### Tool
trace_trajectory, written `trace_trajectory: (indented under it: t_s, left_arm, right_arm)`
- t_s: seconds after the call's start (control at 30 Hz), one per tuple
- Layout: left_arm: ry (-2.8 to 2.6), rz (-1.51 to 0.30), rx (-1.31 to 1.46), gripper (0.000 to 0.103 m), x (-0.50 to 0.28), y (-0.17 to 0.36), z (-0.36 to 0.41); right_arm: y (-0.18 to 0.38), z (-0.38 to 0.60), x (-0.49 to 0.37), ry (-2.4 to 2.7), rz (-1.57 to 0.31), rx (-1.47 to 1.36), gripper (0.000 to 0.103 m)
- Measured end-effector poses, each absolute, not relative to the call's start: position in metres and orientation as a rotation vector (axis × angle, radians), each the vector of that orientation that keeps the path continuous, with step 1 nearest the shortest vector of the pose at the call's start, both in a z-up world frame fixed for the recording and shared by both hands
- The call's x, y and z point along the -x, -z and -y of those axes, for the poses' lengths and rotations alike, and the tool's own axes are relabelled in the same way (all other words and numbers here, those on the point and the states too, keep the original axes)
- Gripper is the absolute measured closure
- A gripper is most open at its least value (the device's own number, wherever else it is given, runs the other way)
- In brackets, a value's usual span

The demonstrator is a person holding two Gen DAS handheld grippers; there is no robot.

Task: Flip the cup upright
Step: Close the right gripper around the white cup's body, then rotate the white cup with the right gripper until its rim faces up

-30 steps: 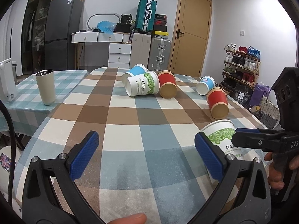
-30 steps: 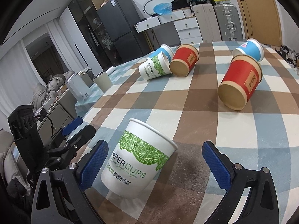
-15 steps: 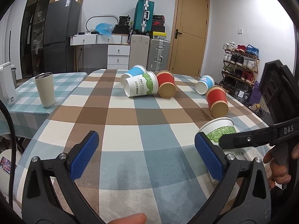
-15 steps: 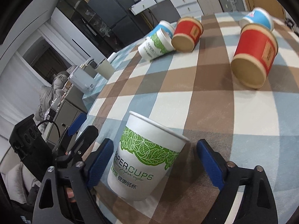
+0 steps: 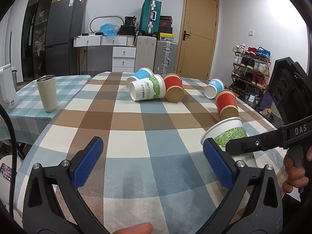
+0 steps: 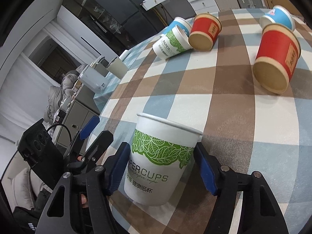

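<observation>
A white paper cup with green leaves [image 6: 159,161] stands mouth up, slightly tilted, near the table's front edge. My right gripper [image 6: 161,167] is shut on it, blue pads pressed on both sides. The cup also shows in the left wrist view [image 5: 228,134], at the right, with the right gripper's arm across it. My left gripper [image 5: 152,165] is open and empty, low over the checked tablecloth [image 5: 136,136], left of the cup.
Several cups lie on their sides farther back: a white-green one [image 5: 148,90], a blue one [image 5: 139,74], a red one [image 5: 173,89], another blue one [image 5: 213,87] and a red one [image 5: 227,105]. A beige tumbler [image 5: 47,92] stands on the side table at left.
My right gripper's jaws have closed from wide open onto the white-green cup. The right gripper has tilted. My left gripper has stayed open and nearly still.
</observation>
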State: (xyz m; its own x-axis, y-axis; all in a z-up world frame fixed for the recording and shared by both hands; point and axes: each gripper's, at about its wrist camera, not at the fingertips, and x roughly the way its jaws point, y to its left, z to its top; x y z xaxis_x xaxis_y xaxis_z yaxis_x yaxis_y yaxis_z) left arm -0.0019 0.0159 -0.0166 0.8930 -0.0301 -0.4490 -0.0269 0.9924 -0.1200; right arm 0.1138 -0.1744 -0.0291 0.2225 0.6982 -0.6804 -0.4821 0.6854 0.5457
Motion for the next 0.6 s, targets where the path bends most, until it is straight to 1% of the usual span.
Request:
trace_trajectory:
  t_s: [0.3, 0.43, 0.6]
  left_arm:
    - [0.002, -0.466, 0.128, 0.001, 0.003, 0.017, -0.016]
    - [0.002, -0.468, 0.134, 0.001, 0.003, 0.018, -0.017]
    - [-0.001, -0.469, 0.142, 0.001, 0.004, 0.019, -0.017]
  right_arm:
    - [0.005, 0.160, -0.098, -0.722, -0.796, -0.011, 0.035]
    - [0.002, 0.152, -0.097, -0.691, -0.728, 0.044, 0.035]
    - [0.006, 0.140, -0.103, -0.645, -0.700, 0.090, 0.035]
